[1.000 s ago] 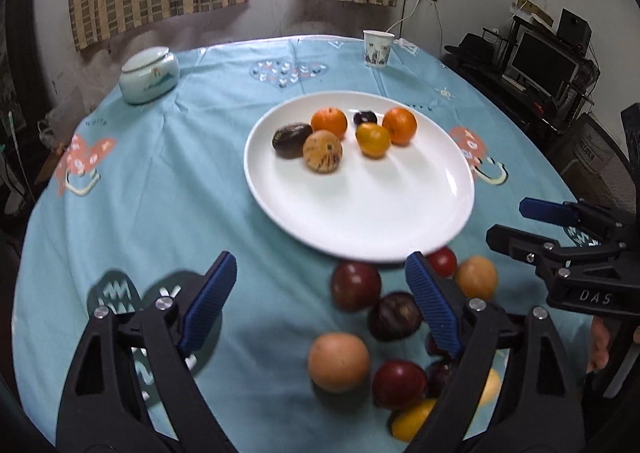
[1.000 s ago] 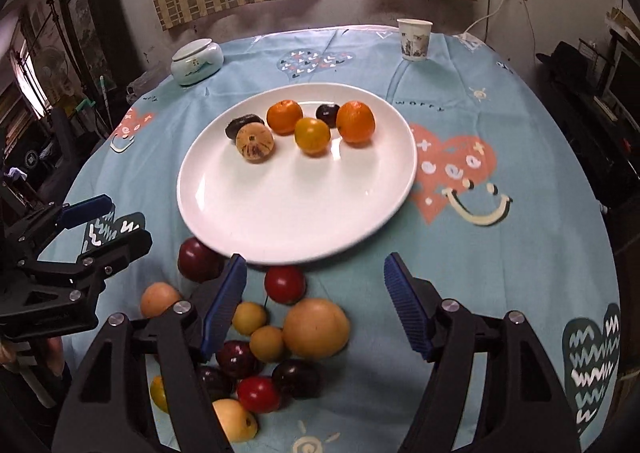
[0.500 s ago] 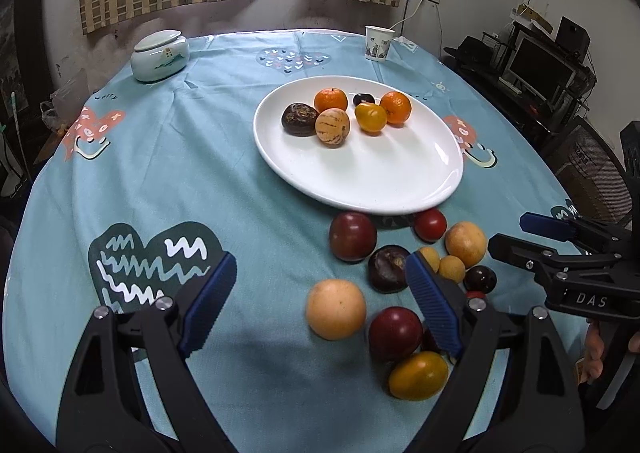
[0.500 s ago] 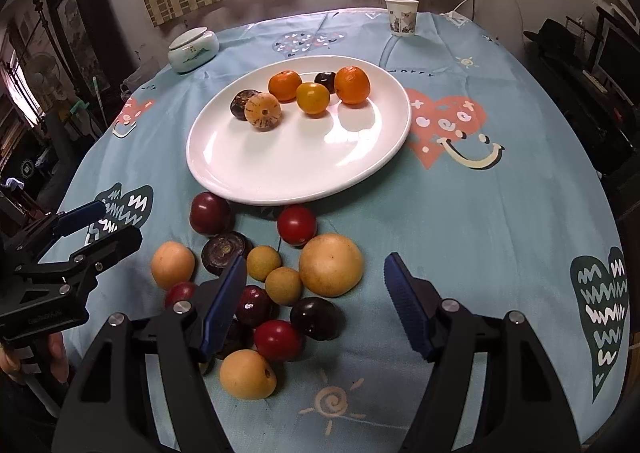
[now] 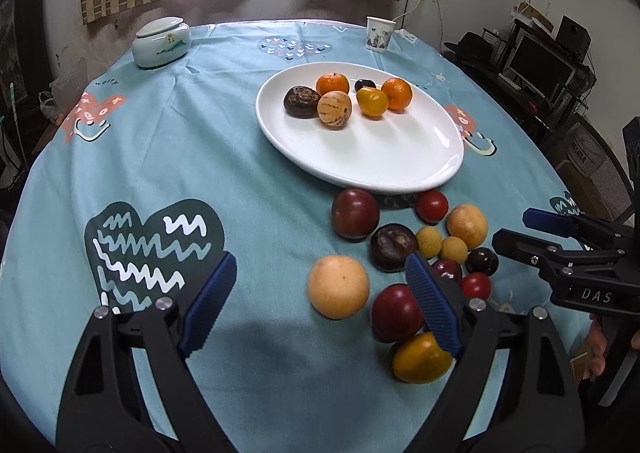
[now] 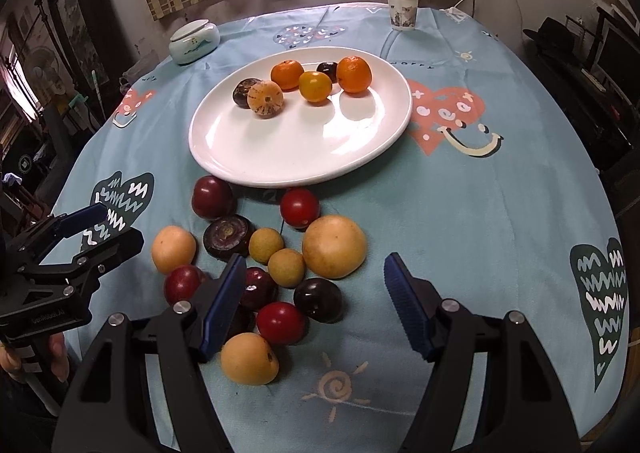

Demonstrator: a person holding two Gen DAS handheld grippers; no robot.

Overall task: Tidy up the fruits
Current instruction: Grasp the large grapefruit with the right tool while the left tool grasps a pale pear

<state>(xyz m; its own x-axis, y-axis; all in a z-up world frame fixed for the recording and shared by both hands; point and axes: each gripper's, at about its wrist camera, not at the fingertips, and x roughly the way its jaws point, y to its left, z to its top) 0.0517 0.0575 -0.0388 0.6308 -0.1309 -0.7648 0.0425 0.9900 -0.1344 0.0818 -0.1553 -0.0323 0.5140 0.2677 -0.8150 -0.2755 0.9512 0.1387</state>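
Left wrist: plate (image 5: 420, 169) holds six fruits (image 5: 334, 109).

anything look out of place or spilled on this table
Nothing is spilled or damaged. The one untidy thing: a loose cluster of fruit lies on the tablecloth just in front of the white plate, which holds only six pieces at its far side. The paper cup and lidded jar stand upright.
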